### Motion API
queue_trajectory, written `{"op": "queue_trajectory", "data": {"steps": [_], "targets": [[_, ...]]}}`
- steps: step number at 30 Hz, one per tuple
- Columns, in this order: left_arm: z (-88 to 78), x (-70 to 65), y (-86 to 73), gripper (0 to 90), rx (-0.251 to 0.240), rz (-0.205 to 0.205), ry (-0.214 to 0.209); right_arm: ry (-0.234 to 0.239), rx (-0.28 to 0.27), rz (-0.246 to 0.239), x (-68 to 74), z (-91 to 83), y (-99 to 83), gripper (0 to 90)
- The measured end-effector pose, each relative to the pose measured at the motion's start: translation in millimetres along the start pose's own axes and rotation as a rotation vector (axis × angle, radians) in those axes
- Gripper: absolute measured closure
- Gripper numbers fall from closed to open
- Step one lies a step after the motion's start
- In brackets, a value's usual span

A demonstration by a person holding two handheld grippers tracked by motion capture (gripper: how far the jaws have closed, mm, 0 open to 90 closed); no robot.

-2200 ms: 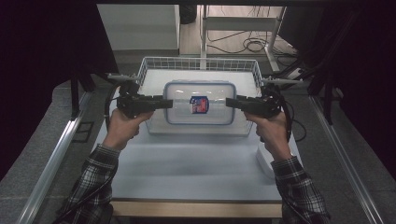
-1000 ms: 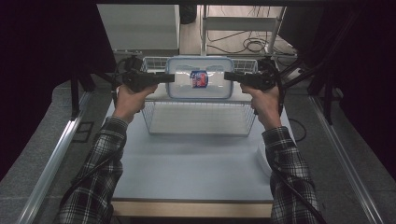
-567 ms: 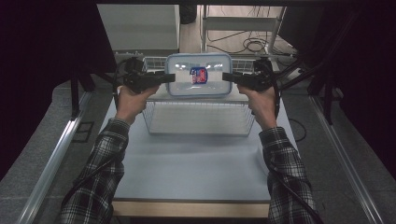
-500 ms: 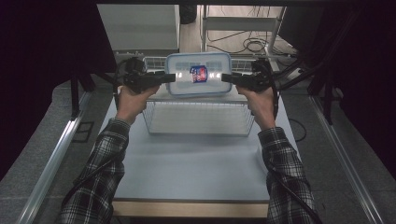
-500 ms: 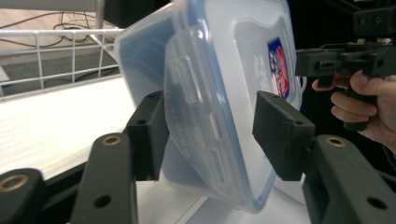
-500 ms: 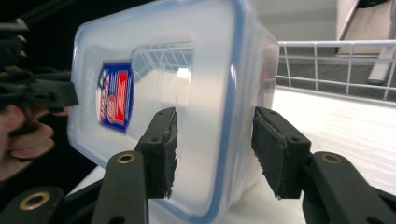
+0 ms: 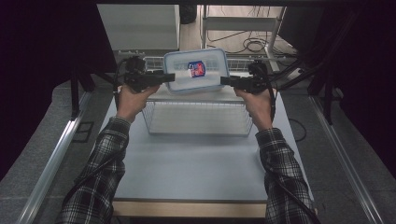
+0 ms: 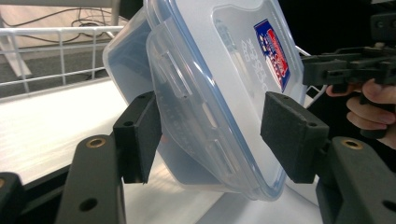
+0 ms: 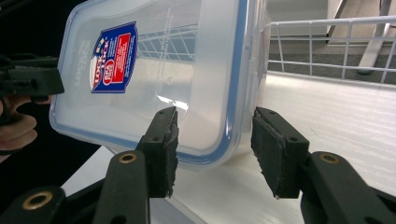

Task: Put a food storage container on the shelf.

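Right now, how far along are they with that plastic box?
Done: the box is up out of the wire basket, lid on and tilted. In hand: the left gripper and right gripper flank its two ends, jaws apart around the rims. Left: setting it down; where is not shown.

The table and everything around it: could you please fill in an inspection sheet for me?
Surface: pale table, bare in front of the basket.
Job's things: white wire basket, nothing seen inside; lidded clear container tilted at its far side, lid toward the person.
Clutter: nothing seen.
Grippers: left tongs and right tongs straddle opposite ends of the container; firmness of grip unclear.
Cables: one trails along the left sleeve; loose coils on the floor beyond.
Surroundings: white cabinet behind, dark sides.
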State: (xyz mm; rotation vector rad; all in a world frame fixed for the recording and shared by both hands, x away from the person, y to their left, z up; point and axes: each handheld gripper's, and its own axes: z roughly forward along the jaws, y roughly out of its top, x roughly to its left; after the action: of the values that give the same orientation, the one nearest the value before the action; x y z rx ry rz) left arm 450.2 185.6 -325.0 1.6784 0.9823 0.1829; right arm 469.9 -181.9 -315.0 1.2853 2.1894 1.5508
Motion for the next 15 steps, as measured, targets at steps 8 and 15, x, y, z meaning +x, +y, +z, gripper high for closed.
{"op": "queue_trajectory", "data": {"steps": [8,15], "targets": [[3.9,-0.4,-1.9,35.3,0.018,0.035,0.089,0.000,-0.013,0.015,2.7,-1.7,1.9,51.2],[7.7,-1.5,1.1,39.8,0.013,0.033,0.084,-0.039,-0.011,0.005,6.7,-1.1,5.8,50.4]]}}
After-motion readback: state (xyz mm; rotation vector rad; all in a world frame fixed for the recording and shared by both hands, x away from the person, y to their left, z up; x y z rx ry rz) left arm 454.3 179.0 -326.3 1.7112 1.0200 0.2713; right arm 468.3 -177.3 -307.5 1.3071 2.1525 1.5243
